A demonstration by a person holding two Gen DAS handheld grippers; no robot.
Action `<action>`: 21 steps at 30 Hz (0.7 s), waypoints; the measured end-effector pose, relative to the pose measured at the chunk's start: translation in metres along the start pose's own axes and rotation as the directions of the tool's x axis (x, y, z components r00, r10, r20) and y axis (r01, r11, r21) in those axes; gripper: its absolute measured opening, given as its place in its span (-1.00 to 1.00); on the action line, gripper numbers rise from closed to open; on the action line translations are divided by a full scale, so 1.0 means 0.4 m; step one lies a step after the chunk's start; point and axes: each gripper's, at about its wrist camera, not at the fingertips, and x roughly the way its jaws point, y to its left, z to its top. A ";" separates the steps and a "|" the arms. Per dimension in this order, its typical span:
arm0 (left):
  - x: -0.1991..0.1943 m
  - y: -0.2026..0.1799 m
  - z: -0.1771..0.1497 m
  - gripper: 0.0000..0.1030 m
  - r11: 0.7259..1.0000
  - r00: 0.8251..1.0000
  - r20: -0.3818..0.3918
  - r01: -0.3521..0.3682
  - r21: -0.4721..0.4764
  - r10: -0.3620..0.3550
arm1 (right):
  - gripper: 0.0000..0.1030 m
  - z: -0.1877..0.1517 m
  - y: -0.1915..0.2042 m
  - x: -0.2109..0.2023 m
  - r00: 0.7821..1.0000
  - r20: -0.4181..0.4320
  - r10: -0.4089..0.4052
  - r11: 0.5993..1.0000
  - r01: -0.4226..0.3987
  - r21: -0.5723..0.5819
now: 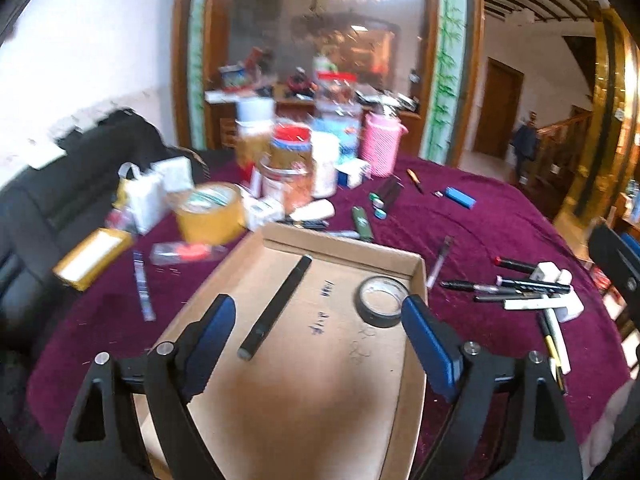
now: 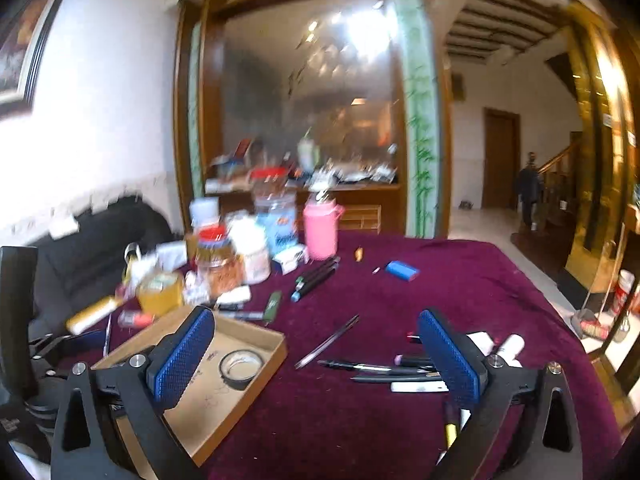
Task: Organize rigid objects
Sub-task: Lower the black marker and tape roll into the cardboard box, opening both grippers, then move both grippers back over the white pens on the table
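Note:
A shallow cardboard tray point(image 1: 344, 248) point(image 2: 272, 354) lies on the maroon tablecloth. Inside it are a long black pen point(image 1: 276, 308) and a black tape roll point(image 1: 382, 300) point(image 2: 241, 368). My left gripper point(image 1: 318, 320) hovers open above the tray, nothing between its blue pads. My right gripper point(image 2: 316, 334) is open over the cloth, right of the tray, empty. A pile of pens and markers point(image 1: 520, 288) point(image 2: 384, 372) lies to the right, partly hidden behind the right gripper's right finger. More pens point(image 1: 384, 196) point(image 2: 316, 276), a blue lighter point(image 1: 460, 198) point(image 2: 402, 270) and a green lighter point(image 1: 362, 222) lie farther back.
Jars, boxes, a pink cup point(image 1: 380, 144) point(image 2: 320, 230) and a yellow tape roll point(image 1: 210, 212) point(image 2: 160, 292) crowd the table's back left. A black sofa point(image 1: 60, 184) lies left of the table. A person point(image 1: 524, 144) stands in the far doorway. A silver tweezer point(image 2: 326, 342) rests mid-cloth.

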 end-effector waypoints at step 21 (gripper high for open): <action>-0.129 -0.133 -0.030 0.79 0.992 0.997 0.050 -0.060 0.110 0.055 | 0.99 -0.104 -0.220 -0.066 0.983 -0.167 -0.077 0.979 0.106 0.173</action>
